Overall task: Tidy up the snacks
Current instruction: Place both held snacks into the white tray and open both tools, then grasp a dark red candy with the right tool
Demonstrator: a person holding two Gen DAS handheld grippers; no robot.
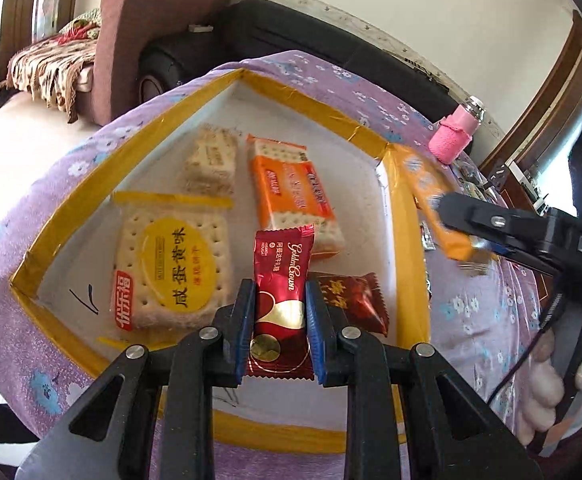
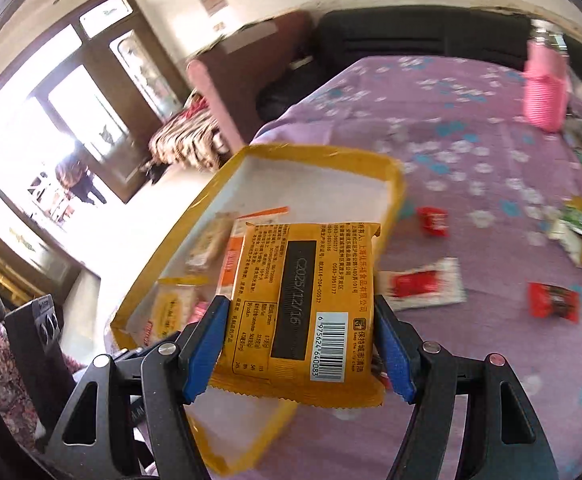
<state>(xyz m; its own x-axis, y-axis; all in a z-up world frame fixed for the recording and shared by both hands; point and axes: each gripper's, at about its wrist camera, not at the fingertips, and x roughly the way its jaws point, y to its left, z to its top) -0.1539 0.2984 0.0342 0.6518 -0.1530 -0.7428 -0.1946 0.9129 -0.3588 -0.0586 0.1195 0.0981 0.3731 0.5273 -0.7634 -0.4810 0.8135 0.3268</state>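
My left gripper (image 1: 280, 300) is shut on a red Golden Crown candy packet (image 1: 281, 280) and holds it over the near part of a white box with yellow taped rim (image 1: 71, 196). In the box lie a yellow cracker pack (image 1: 171, 268), a pale cracker pack (image 1: 211, 160), an orange cracker pack (image 1: 291, 188) and a red candy (image 1: 355, 300). My right gripper (image 2: 299, 344) is shut on a yellow-orange cracker packet (image 2: 303, 300), back side up, held above the box's right rim (image 2: 395, 184). The same packet (image 1: 435, 204) shows in the left wrist view.
The box sits on a purple flowered cloth (image 2: 471, 92). Loose snacks lie on the cloth to the right: red candies (image 2: 553, 300), a red-and-white sachet (image 2: 423, 284), green and yellow packets (image 2: 579, 224). A pink-wrapped bottle (image 2: 545, 84) stands at the back. Sofas stand beyond the table.
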